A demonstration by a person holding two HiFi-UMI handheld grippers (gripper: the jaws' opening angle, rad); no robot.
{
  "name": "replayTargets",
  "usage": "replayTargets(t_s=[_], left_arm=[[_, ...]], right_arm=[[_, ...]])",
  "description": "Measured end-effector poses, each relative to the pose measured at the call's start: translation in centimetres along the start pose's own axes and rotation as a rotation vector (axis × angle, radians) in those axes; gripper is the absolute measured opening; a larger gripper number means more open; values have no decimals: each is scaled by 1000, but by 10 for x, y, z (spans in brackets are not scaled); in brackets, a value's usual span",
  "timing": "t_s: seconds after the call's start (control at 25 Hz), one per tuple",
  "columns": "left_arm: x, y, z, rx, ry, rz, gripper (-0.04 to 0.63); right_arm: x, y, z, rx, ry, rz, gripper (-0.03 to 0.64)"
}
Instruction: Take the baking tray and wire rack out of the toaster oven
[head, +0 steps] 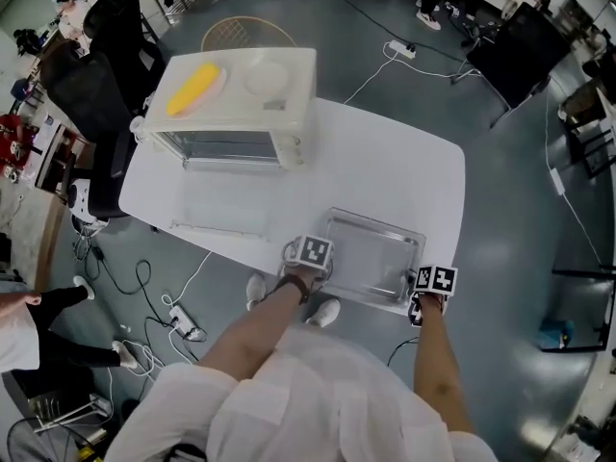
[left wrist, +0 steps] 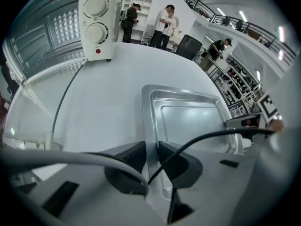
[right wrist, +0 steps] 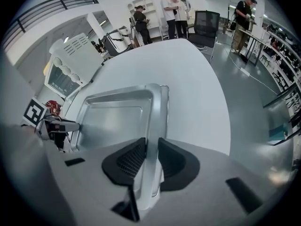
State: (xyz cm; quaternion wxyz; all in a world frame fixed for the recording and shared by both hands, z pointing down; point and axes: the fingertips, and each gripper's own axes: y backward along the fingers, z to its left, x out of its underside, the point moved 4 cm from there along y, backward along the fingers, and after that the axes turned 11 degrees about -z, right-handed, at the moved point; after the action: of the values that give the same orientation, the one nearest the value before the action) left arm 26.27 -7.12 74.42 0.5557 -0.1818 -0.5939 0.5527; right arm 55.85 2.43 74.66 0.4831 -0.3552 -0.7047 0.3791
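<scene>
A: Where is the baking tray point(head: 371, 256) held?
B: At the table's point(head: 385, 162) near edge, side rims pinched by left gripper point(left wrist: 150, 159) and right gripper point(right wrist: 151, 161); open tabletop is left beyond. The toaster oven's point(head: 241, 94) interior is hardly made out.

The silver baking tray point(head: 371, 256), rectangular and shallow, is seen out of the oven, level and right way up at the near edge of the white table point(head: 385, 162). Behind it, well apart, the cream toaster oven point(head: 241, 94) is stood with its glass door point(head: 219, 200) dropped open.
</scene>
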Motion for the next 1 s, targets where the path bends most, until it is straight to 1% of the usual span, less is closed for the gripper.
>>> replayTargets(t_s=[0.08, 0.16, 0.28, 0.36, 0.4, 0.52, 0.64, 0.8, 0.84, 0.96, 1.0], left_arm=[[1, 2, 0, -13, -35, 11, 80], [5, 2, -2, -18, -51, 19, 87], [4, -1, -3, -5, -54, 27, 95], [7, -4, -2, 15, -47, 45, 135], [9, -3, -1, 20, -45, 53, 144], [8, 4, 1, 24, -55, 48, 158], [-4, 12, 0, 27, -82, 12, 173], [-15, 27, -3, 40, -92, -23, 175], [-19, 29, -2, 42, -97, -43, 175], [-38, 32, 0, 44, -112, -147, 173], [-42, 35, 2, 39, -116, -165, 173]], right_arm=[[4, 1, 2, -4, 4, 8, 87], [8, 2, 2, -7, 5, 17, 89], [5, 2, 1, -13, 32, 13, 92], [2, 2, 2, -10, 78, 11, 101], [2, 3, 3, -6, 102, 10, 103], [-1, 5, 6, -6, 128, 2, 135], [-5, 9, 8, -10, 132, -5, 150], [-11, 18, 7, -17, 128, -41, 156], [-14, 20, 7, -20, 125, -57, 156], [-24, 27, 9, -26, 114, -108, 155], [-27, 30, 10, -31, 110, -127, 155]])
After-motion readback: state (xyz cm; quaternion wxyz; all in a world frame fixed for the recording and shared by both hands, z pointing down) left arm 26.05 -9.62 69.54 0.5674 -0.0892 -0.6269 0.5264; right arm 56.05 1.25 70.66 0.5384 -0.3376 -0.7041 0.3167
